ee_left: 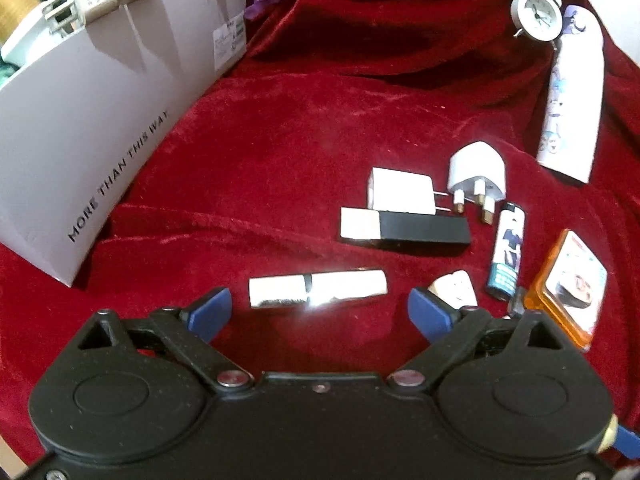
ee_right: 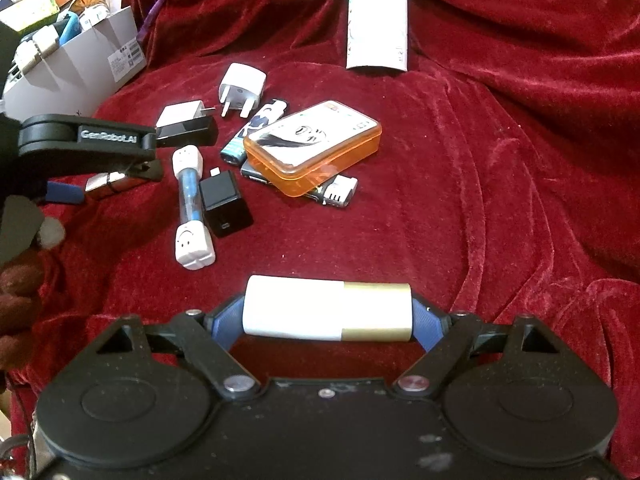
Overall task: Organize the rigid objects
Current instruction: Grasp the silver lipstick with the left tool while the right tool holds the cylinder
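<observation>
You are in the middle of the sorting, and I judge that most of it is not yet done. Your right gripper (ee_right: 330, 316) has its blue pads pressed on the two ends of a white and gold cylindrical tube (ee_right: 328, 312), so this one is held just above the dark red velvet cloth (ee_right: 500, 200). Your left gripper (ee_left: 320, 308) stands wide open and holds nothing; a shiny silver tube (ee_left: 318, 286) lies on the cloth just in front of its fingertips, between them but not touched. The grey cardboard box with black lettering (ee_left: 92, 128) at the left already has several items inside, so some part of the work seems finished. Many things are not yet in it: a white two-pin charger (ee_left: 400, 192), a white three-pin plug (ee_left: 476, 174), a black and white rectangular bar (ee_left: 404, 228), a printed lighter (ee_left: 507, 252), an orange transparent plastic case (ee_right: 312, 144), a black cube charger (ee_right: 226, 204) and a white tube with smiling faces (ee_right: 191, 204). A small white alarm clock (ee_left: 534, 14) stands far back, well apart from the others.
</observation>
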The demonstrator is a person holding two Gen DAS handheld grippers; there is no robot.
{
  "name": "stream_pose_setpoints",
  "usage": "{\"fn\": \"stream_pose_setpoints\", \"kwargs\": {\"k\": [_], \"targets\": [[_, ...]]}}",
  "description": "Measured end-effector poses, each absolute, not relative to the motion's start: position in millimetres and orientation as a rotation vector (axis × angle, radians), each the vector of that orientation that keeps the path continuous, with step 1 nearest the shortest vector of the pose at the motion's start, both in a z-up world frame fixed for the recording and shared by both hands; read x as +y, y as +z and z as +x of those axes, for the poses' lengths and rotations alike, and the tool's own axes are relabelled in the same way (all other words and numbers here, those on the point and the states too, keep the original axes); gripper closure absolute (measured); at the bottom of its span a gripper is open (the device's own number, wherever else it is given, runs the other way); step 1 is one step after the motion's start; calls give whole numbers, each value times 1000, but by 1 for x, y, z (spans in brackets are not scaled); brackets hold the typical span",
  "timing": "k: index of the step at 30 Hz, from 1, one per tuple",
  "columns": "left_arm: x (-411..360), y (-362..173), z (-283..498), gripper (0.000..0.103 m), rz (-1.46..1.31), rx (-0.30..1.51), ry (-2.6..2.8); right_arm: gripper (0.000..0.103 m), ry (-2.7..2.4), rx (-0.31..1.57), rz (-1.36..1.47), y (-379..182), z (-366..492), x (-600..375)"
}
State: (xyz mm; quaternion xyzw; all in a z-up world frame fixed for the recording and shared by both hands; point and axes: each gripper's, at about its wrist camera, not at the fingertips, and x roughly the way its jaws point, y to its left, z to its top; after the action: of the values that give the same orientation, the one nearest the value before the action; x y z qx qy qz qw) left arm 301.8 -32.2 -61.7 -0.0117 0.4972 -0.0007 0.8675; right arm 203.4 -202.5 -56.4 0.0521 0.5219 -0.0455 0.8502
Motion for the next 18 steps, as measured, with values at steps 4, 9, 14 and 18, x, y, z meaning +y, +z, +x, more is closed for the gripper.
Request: {"fn": "stream_pose_setpoints", "kwargs": {"k": [4,9,14,18], "targets": [[-33,-65,302,11,21,1029,44,18,-92,1098,121,-56,203,-205],[-29,-70,310,10,-6,1049,60,18,-92,1094,120,-56,203,-205],[-33,-72,316,7,-17,1056,63,18,-91,1094,124,-56,202,-205],[-31,-72,316,17,-42,1044,50,18,-94,1093,121,-56,202,-204]]}}
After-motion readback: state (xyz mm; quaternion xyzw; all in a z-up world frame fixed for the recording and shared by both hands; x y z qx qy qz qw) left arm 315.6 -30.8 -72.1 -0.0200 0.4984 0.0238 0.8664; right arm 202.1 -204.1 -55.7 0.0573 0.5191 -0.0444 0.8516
